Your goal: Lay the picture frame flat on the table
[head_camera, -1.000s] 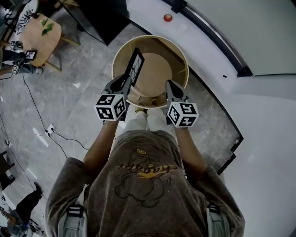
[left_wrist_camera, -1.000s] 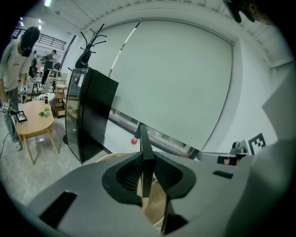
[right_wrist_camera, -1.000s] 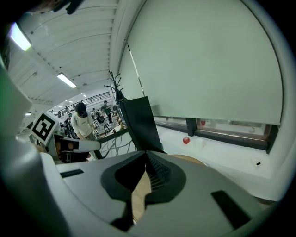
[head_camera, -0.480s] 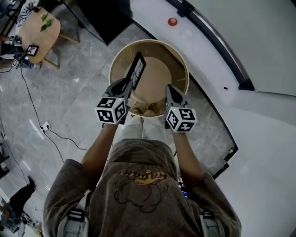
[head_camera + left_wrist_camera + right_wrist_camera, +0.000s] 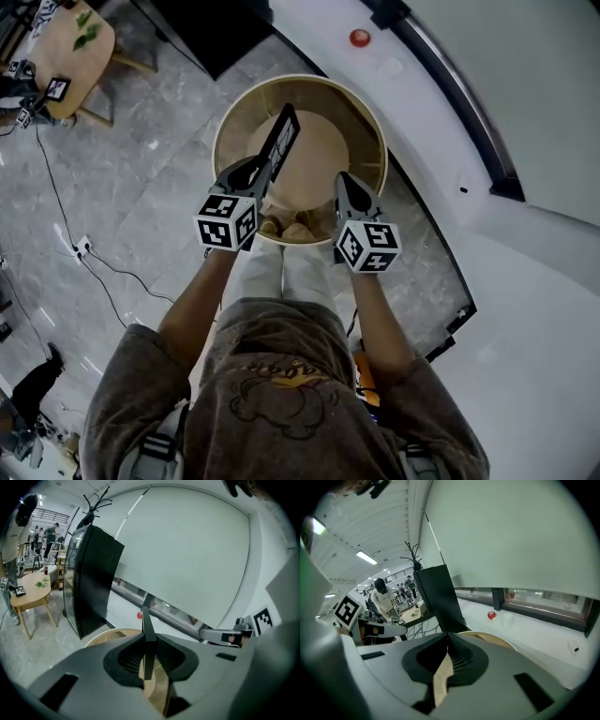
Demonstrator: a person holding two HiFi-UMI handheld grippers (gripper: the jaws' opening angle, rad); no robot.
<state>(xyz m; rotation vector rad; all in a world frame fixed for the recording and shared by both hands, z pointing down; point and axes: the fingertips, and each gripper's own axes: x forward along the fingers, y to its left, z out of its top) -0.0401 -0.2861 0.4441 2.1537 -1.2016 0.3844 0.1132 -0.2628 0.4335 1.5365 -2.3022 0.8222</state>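
Observation:
A black picture frame [image 5: 279, 142] stands on edge, tilted, over the left half of the round wooden table [image 5: 375, 141]. My left gripper [image 5: 255, 173] is shut on the frame's near lower end. In the left gripper view the frame's thin black edge [image 5: 148, 620] rises from between the closed jaws of that gripper [image 5: 149, 641], with the table's rim [image 5: 110, 634] below. My right gripper [image 5: 345, 183] hovers over the table's near right part, shut and holding nothing. In the right gripper view this gripper's [image 5: 448, 637] tips meet, and the table [image 5: 492, 639] lies just beyond.
A red round thing [image 5: 360, 37] sits on the white ledge behind the table. A tall black panel [image 5: 93, 583] stands at the back left. A small wooden side table [image 5: 70, 47] and cables [image 5: 103, 267] lie on the grey floor at left. My feet [image 5: 286, 230] show under the table's near edge.
Both grippers have sunk and moved forward toward the table, the left carrying the frame with it. The frame stays on edge and tilted.

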